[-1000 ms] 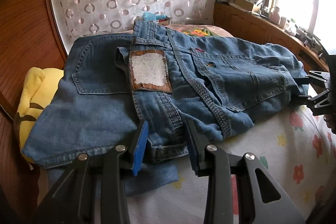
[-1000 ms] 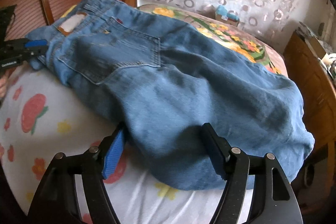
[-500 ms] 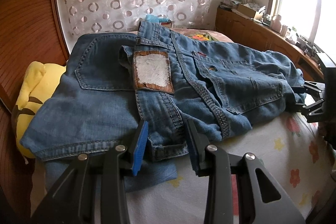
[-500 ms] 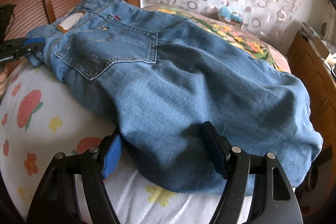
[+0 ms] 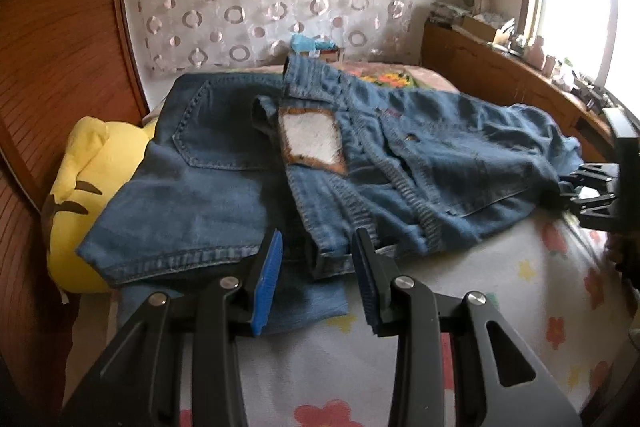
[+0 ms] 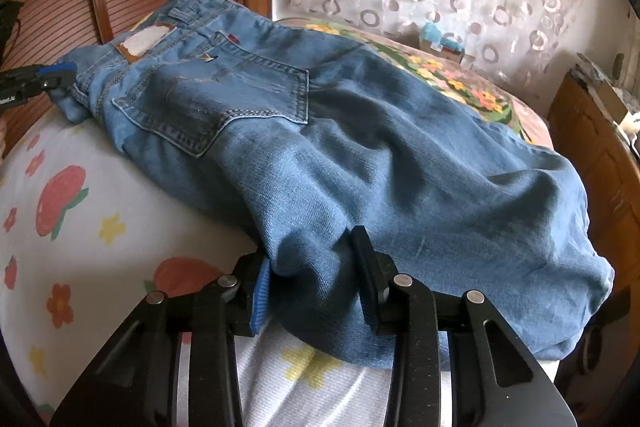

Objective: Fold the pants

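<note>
Right gripper [image 6: 316, 281] jaws pinched on a fold of blue jeans [image 6: 360, 147] across the floral bedsheet [image 6: 80, 195].

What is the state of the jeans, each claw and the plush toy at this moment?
jeans: partly folded, lying on the bed, back pocket up.
left claw: open, around the waistband edge.
right claw: shut on a bunched fold of the jeans.
yellow plush toy: partly under the jeans.
</note>
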Action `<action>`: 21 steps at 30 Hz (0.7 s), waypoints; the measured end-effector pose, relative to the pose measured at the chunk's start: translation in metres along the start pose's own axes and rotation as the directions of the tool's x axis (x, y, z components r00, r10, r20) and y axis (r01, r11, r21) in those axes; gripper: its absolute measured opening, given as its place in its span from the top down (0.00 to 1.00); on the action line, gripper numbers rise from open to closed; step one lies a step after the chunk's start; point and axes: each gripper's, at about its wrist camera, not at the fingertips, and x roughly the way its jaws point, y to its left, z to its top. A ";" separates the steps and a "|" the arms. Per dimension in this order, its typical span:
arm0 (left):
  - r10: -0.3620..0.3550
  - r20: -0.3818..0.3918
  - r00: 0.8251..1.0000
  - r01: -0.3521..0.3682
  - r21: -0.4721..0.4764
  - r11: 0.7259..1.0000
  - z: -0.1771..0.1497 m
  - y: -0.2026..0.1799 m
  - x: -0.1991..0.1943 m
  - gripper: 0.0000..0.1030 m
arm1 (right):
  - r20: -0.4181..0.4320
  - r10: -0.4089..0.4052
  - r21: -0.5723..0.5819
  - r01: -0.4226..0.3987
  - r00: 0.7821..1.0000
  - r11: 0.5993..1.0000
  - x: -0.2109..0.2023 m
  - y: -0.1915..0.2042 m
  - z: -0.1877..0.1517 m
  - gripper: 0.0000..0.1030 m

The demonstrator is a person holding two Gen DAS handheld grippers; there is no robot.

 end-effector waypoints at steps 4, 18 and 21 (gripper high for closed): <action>-0.035 -0.018 0.999 0.035 -0.001 0.999 0.000 -0.002 0.010 0.66 | 0.000 0.000 0.001 0.000 1.000 1.000 0.000 0.000 0.000 0.66; -0.060 -0.038 0.998 0.062 0.067 0.996 0.007 -0.022 0.018 0.93 | 0.030 -0.049 -0.015 0.049 0.998 0.999 -0.015 0.002 0.005 0.89; -0.058 0.013 0.998 0.057 0.068 0.996 0.015 -0.024 0.003 0.94 | 0.053 -0.053 -0.009 0.053 0.997 0.999 -0.029 0.001 0.009 0.91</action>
